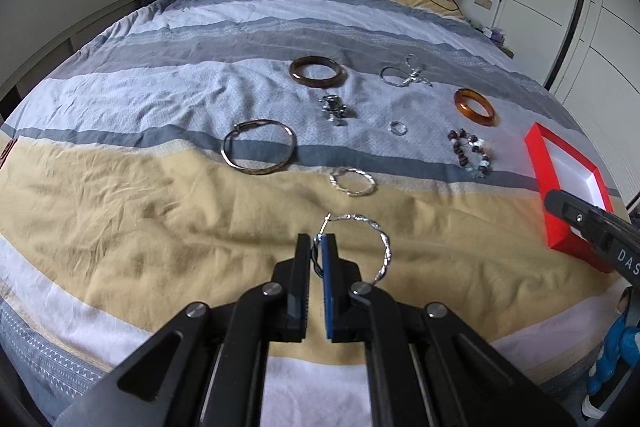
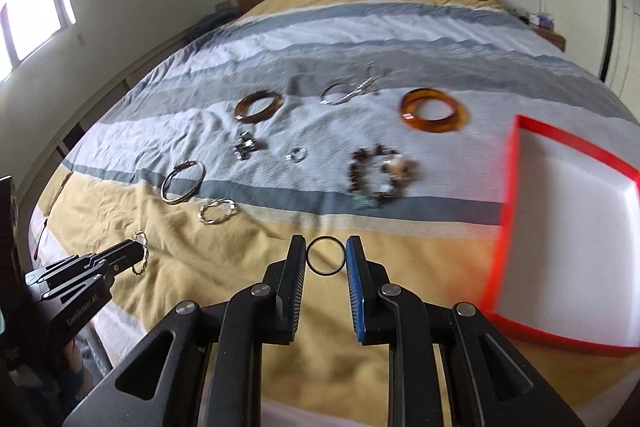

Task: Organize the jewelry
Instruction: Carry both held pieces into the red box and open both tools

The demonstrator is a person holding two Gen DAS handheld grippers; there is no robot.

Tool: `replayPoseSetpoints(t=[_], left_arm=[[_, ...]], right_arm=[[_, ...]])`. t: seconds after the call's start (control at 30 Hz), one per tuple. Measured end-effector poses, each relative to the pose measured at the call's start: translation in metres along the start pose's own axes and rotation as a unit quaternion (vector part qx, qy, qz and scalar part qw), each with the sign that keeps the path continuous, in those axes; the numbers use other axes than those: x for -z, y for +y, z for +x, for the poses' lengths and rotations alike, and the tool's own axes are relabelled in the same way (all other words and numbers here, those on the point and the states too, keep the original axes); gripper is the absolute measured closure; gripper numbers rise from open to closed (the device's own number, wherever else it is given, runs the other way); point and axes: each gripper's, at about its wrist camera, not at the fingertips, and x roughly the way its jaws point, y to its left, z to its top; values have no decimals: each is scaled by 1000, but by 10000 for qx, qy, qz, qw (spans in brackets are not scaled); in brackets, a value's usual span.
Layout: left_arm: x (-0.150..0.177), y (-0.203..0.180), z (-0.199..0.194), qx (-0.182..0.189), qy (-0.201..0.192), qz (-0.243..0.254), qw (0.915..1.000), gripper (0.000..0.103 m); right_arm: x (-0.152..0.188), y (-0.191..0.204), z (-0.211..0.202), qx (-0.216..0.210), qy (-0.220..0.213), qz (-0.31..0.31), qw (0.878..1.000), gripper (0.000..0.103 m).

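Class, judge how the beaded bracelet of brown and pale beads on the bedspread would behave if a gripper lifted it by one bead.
The beaded bracelet would probably sag: its loop already lies irregular, unlike the rigid amber bangle. Its chunky beads suggest some weight. Pushed, it would likely bunch on the wrinkled bedspread rather than roll.

Each black gripper (image 1: pixel 319 241) has silver screws and one blue pad.

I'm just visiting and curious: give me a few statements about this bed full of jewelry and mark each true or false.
1. The left gripper holds a twisted silver hoop. True.
2. The right gripper holds an amber bangle. False: it holds a dark ring; the amber bangle lies on the bed.
3. The red box is full of jewelry. False: nothing shows inside.
4. A beaded bracelet lies on the bed. True.
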Motion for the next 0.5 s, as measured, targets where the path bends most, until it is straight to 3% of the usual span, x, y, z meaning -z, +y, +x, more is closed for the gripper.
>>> replayPoseSetpoints(t=[0.27,0.5], left_arm=[[-18,-86,-20,768,5,580,9954,98],[-35,-186,-9,1442,91,1206,9821,98]], right_arm=[[10,-79,-58,524,-214,437,9974,83],[19,-160,-70,894,-62,752,9931,83]])
